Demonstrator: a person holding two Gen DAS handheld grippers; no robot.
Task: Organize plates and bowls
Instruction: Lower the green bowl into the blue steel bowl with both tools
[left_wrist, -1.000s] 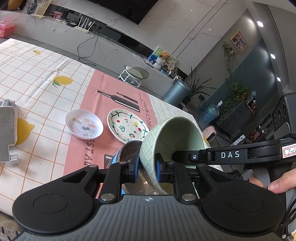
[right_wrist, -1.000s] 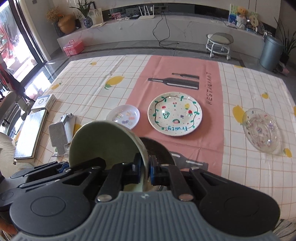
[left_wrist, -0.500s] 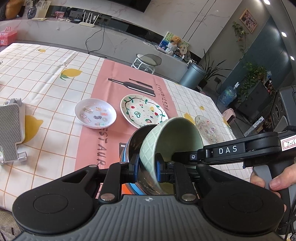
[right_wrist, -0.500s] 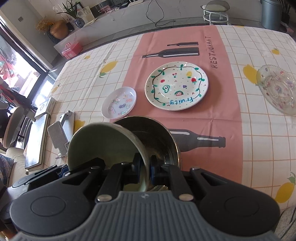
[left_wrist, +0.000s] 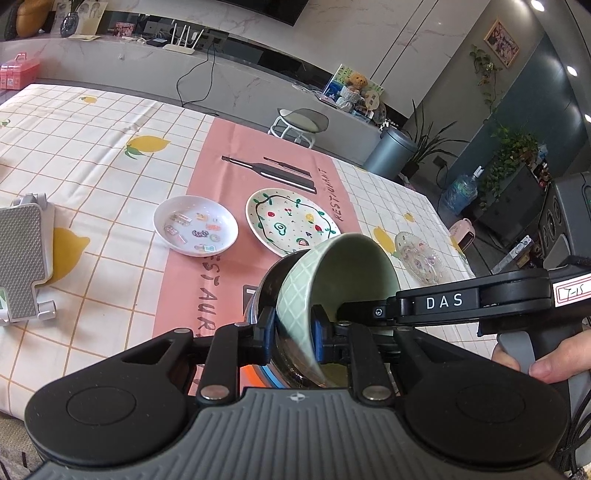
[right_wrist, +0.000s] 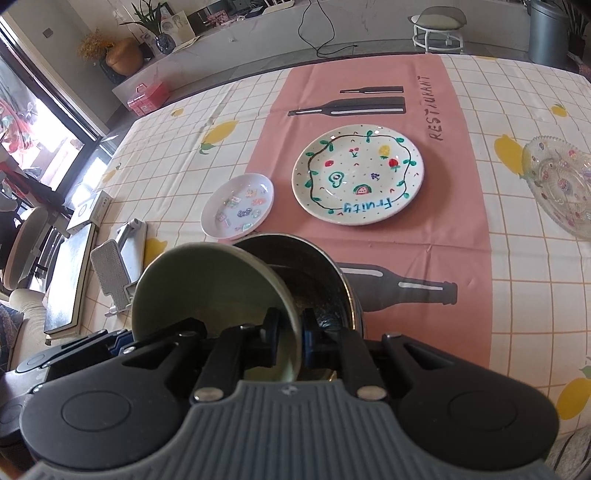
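Two claws pinch one tilted green bowl (left_wrist: 334, 280) by its rim: the left claw (left_wrist: 293, 334) grips the near wall, the right claw (right_wrist: 286, 334) the opposite edge. Half inside a steel bowl (right_wrist: 314, 269) on the bench (left_wrist: 92, 177), it leans leftward. Beyond lie a small sticker plate (left_wrist: 195, 225), a fruit plate (left_wrist: 291, 221) and, far right, a glass dish (right_wrist: 561, 186).

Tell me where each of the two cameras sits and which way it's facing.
Left wrist: on the left gripper, looking forward across the table; right gripper and a hand show.
Right wrist: on the right gripper, facing the same way; part of the left gripper shows at lower left.
Shared: both clamp the green bowl, tilted at the metal bowl; fruit plate beyond.
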